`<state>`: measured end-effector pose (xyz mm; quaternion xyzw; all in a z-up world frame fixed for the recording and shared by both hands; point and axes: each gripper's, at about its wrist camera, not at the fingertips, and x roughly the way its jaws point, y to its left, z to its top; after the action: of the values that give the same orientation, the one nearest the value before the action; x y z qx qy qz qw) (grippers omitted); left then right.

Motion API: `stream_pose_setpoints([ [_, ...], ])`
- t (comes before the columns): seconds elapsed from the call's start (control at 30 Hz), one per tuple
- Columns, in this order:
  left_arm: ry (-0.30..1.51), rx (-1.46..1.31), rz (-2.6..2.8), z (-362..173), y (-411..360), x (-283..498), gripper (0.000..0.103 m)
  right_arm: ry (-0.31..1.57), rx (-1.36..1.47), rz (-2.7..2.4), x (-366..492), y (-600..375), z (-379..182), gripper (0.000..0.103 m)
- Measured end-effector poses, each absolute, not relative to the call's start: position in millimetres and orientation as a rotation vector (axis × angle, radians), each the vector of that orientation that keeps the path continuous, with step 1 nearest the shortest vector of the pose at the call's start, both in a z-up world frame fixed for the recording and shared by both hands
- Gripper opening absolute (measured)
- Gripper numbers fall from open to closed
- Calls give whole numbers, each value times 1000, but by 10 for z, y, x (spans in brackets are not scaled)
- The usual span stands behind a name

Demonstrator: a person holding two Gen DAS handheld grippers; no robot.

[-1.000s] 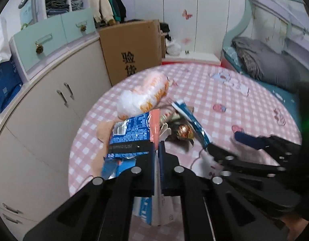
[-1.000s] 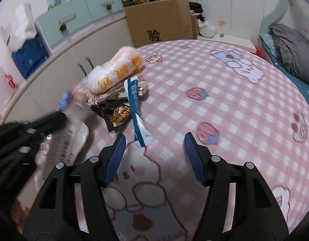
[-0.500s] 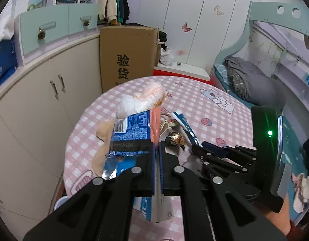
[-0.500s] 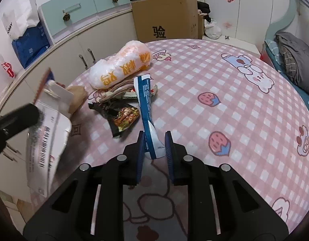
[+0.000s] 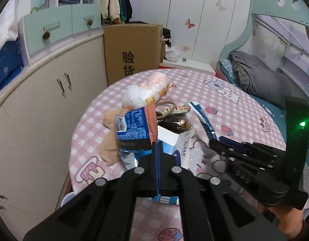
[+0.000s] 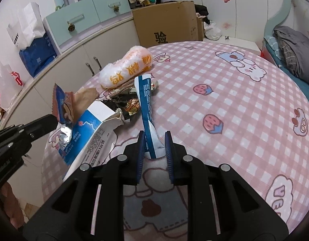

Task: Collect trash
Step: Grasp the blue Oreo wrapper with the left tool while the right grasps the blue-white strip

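Left claw [image 5: 158,156] clamped on blue snack wrapper [image 5: 132,129]; right claw [image 6: 154,148] grips long blue-white wrapper [image 6: 147,108] low centre, above worktop [image 6: 224,100].

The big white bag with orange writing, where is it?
In the right wrist view the white bag with orange writing lies at the far left edge of the pink checked table, just behind the blue strip wrapper, near the cardboard box.

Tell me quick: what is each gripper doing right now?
Left gripper: shut on the blue snack wrapper and the torn white-and-blue carton.
Right gripper: shut on the near end of the long blue-and-white wrapper.
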<state>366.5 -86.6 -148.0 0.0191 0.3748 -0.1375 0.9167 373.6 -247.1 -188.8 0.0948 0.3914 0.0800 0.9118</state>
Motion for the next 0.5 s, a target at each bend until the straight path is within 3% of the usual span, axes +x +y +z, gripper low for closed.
stream_pose_setpoints([
  [0.5,617,-20,-256,-976,-500,3196,0,674,241,244,3212,-2306,-1276,20],
])
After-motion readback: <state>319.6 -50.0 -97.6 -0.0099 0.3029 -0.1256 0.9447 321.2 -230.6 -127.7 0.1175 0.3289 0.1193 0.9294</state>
